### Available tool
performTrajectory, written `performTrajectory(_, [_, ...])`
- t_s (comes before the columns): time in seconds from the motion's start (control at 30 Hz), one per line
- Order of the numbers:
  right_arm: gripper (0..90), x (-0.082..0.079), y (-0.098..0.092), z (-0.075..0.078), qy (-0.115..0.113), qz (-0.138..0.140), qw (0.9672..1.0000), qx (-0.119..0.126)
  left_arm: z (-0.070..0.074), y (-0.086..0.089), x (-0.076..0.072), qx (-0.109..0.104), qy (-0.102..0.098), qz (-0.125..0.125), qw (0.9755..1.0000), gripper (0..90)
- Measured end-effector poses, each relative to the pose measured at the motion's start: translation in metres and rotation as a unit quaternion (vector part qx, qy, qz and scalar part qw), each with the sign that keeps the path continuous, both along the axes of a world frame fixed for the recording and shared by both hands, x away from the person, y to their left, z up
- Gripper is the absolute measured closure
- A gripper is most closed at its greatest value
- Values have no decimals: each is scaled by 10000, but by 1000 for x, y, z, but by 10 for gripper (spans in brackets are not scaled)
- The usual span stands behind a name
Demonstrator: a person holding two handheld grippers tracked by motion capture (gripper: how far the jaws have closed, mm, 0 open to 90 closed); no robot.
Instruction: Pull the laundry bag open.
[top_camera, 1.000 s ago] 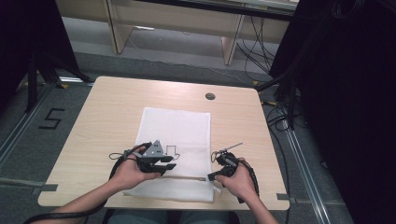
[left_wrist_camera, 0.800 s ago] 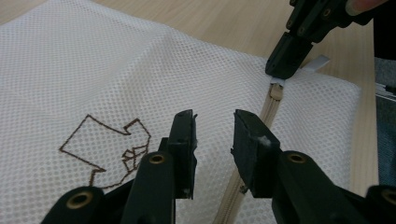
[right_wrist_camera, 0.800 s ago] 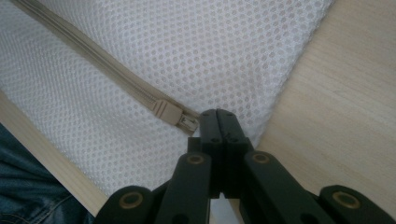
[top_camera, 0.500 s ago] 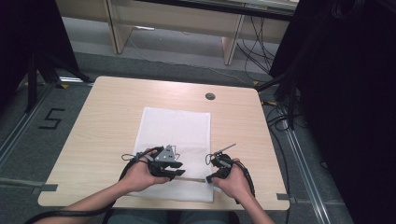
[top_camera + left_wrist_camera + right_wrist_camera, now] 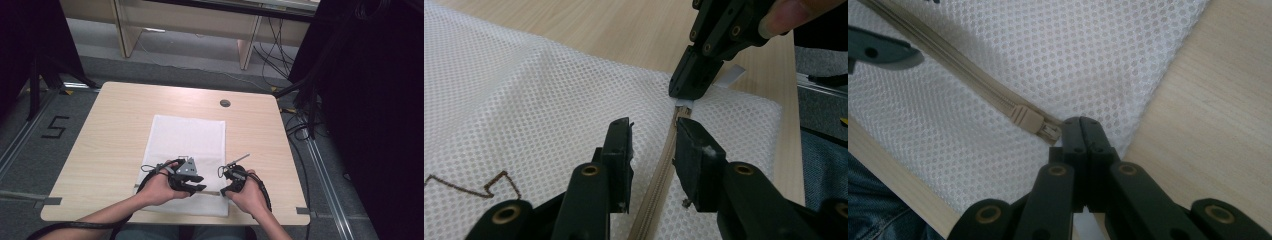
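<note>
A white mesh bag [image 5: 187, 140] lies flat on the table, with a beige zipper [image 5: 659, 175] running along its near edge. My left gripper [image 5: 654, 135] is open and hovers astride the zipper line; its jaws have just opened a little and the pads do not press the zipper. In the high view the left gripper [image 5: 200, 189] points right at my right gripper [image 5: 223, 191]. The right gripper [image 5: 1080, 122] is shut at the zipper's end, beside the beige slider [image 5: 1025, 119], and the pull tab runs in between its tips.
The wooden table [image 5: 115, 130] has bare wood to the left, right and far side of the bag. A round cable hole [image 5: 225, 103] sits at the far edge. Cables trail from both grippers toward the person.
The left hand has slid to the right and toward the near edge, closing on the right gripper. The right hand has barely moved.
</note>
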State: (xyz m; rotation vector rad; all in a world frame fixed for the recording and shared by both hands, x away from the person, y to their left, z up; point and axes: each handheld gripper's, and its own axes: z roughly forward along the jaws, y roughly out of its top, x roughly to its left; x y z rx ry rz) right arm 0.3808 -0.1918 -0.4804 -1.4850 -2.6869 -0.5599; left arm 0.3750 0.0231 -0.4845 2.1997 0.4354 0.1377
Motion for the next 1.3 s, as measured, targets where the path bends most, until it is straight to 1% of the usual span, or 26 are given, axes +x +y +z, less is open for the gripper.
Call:
performTrajectory(0.03, [900,0,0,0,0,0,10000,0,0,0,0,0,0,0,10000,669])
performTrajectory(0.07, [900,0,0,0,-1,-1,10000,0,-1,-2,-1,-49,32,-6,10000,669])
performTrajectory(0.13, [900,0,0,0,-6,7,10000,11,-1,-5,-1,13,15,-59,10000,669])
performTrajectory(0.17, [900,1,-1,-1,-42,33,10000,52,-2,-8,-1,4,13,-107,9999,668])
performTrajectory(0.2, [900,1,-1,-1,-79,21,9999,115,-3,-10,-2,-34,60,-85,9999,668])
performTrajectory(0.23, [900,1,-1,-2,-42,-6,9999,143,-3,-11,-1,29,19,-157,9999,668])
performTrajectory(0.3, [900,1,-2,-1,-3,1,9999,126,-3,-13,-2,23,45,-136,9999,668])
performTrajectory(0.33, [900,1,-2,-1,-35,3,9999,121,-4,-15,-2,16,49,-165,9999,669])
performTrajectory(0.37, [900,1,-1,-1,9,-30,10000,67,-4,-16,-2,53,46,-195,9998,669])
performTrajectory(0.47, [900,0,-1,-1,-13,-5,10000,35,-5,-18,-2,45,64,-198,9998,671])
performTrajectory(0.5, [900,1,-1,0,32,-7,9999,96,-6,-19,-2,43,73,-216,9997,672])
performTrajectory(0.53, [900,1,-1,0,32,-7,9999,96,-6,-20,-2,54,51,-249,9997,672])
performTrajectory(0.57, [900,1,-1,-1,-6,-36,9999,148,-7,-21,-3,52,88,-216,9997,672])
performTrajectory(0.6, [900,1,-2,-1,-36,20,9999,126,-7,-23,-3,73,82,-258,9996,676])
performTrajectory(0.7, [900,1,-2,-1,-46,15,9999,134,-9,-25,-3,100,80,-298,9995,678])
performTrajectory(0.73, [900,1,-2,-1,-50,19,9999,138,-10,-27,-3,94,124,-300,9994,683])
performTrajectory(0.83, [900,1,-2,-1,-33,34,9999,118,-11,-29,-4,77,173,-306,9994,686])
performTrajectory(0.87, [900,0,-2,-1,-6,-38,9999,110,-12,-31,-3,102,173,-329,9993,690])
performTrajectory(0.93, [900,0,-2,-1,-3,-49,9999,106,-14,-32,-4,102,202,-343,9992,692])
performTrajectory(1.1, [900,1,-3,-1,6,-30,9999,114,-17,-37,-4,174,200,-400,9988,694])
performTrajectory(1.13, [900,1,-3,-1,-1,-14,9999,136,-20,-40,-4,213,212,-426,9986,694])
performTrajectory(1.17, [900,1,-3,-1,-3,-10,9999,139,-20,-41,-4,207,193,-441,9986,694])
performTrajectory(1.2, [900,1,-3,-1,-4,-9,9999,139,-21,-42,-4,269,192,-450,9984,694])
performTrajectory(1.23, [900,1,-3,-1,-4,-9,9999,140,-22,-44,-4,242,204,-438,9985,694])
performTrajectory(1.3, [900,1,-3,-1,-11,0,9999,153,-23,-44,-3,258,180,-476,9984,695])
